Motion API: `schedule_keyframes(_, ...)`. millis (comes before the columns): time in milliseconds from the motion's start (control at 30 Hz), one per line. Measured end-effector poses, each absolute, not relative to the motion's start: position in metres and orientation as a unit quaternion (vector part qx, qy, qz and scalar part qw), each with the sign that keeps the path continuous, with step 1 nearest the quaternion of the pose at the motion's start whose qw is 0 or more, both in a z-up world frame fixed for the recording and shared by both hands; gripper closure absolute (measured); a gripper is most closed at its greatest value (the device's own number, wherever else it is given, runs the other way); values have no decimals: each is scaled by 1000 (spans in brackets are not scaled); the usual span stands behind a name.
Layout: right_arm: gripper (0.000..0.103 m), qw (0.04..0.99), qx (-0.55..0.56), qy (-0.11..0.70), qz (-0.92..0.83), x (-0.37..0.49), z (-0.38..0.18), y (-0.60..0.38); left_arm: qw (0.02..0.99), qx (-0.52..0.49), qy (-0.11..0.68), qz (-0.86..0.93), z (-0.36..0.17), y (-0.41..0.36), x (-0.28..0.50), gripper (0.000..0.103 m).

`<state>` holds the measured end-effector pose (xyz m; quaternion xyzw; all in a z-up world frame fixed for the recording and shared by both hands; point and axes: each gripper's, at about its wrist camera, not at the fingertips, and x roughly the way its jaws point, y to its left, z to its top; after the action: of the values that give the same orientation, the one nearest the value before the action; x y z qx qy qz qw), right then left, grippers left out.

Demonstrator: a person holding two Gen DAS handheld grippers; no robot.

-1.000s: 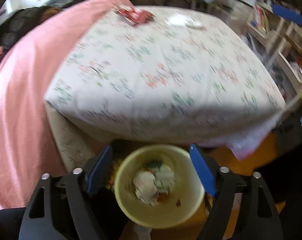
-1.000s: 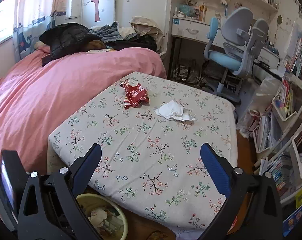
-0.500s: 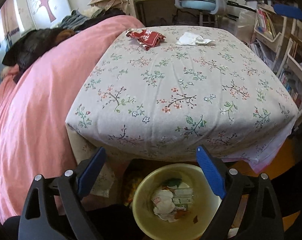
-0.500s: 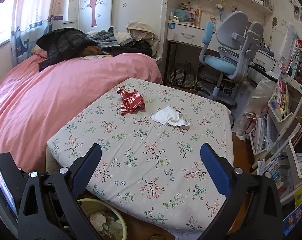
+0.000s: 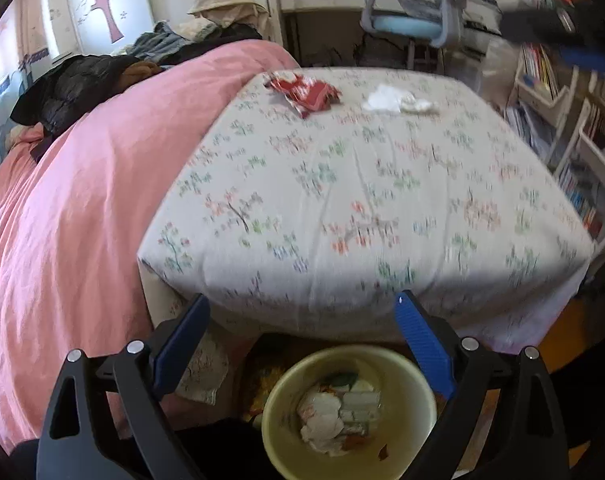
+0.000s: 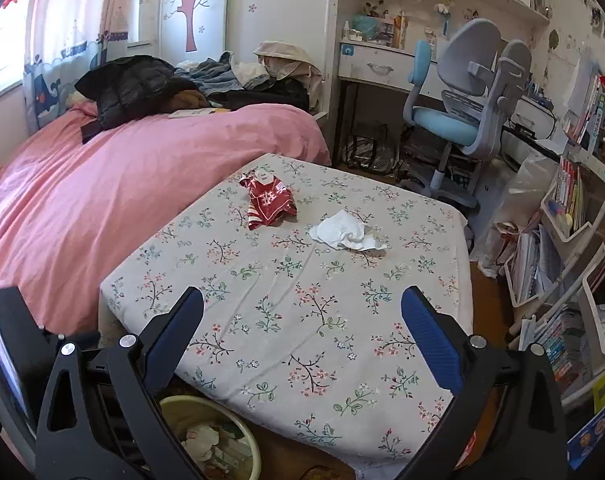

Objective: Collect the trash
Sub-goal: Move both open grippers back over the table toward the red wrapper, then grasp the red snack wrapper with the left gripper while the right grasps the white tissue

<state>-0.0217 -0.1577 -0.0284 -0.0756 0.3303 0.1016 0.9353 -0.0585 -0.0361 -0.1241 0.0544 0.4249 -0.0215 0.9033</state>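
Tilting up from the bin (image 5: 348, 412), the left gripper (image 5: 302, 344) now takes in the whole flowered counter (image 5: 366, 200), where a second ago the bin filled the space between its jaws. Over that same second its jaws spread wider, and they now stand fully apart with nothing between them. The bin sits at about 6 o'clock in the left view, just below the counter's near edge, with crumpled paper and wrappers already lying in it.

By contrast, the right gripper (image 6: 302, 340) has hardly shifted; its jaws are wide apart too and hold nothing. From its view the bin (image 6: 210, 440) shows at about 7 o'clock, partly behind the left jaw.

Two pieces of trash are left on the counter. A red wrapper (image 6: 270, 200) lies toward 12 o'clock on the far side, near the pink bed (image 6: 122, 184). A white tissue (image 6: 348, 234) lies just beside it at about 1 o'clock, apart from it and not touching. In the left view the wrapper (image 5: 304, 92) and tissue (image 5: 398, 100) sit at the far edge, well away from the jaws.

My reading is that one drop into the bin is done and the left gripper is free for the next pick. Either piece calls for a long reach across the counter. The tissue is soft and light, so it may slip from a loose pinch.
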Motion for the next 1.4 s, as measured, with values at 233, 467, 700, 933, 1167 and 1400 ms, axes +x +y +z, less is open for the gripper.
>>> schedule_keyframes(233,7,933,-61,339,108,-9,-29,-154,924,4,382,11,-94,-12,-31,12)
schedule_keyframes(467,7,929,-79,347,102,14,-30,-150,925,-64,373,42,-84,15,14,12)
schedule_keyframes(700,7,918,-84,375,101,61,-48,-159,917,-100,384,36,-85,13,44,12)
schedule_keyframes(933,7,902,14,426,75,118,-96,-211,916,-81,391,24,-86,4,97,12)
schedule_keyframes(1167,7,896,7,437,76,150,-107,-213,904,-89,418,16,-108,-4,165,12)
schedule_keyframes(1400,7,889,-4,450,78,182,-125,-208,891,-105,442,16,-124,-9,224,12)
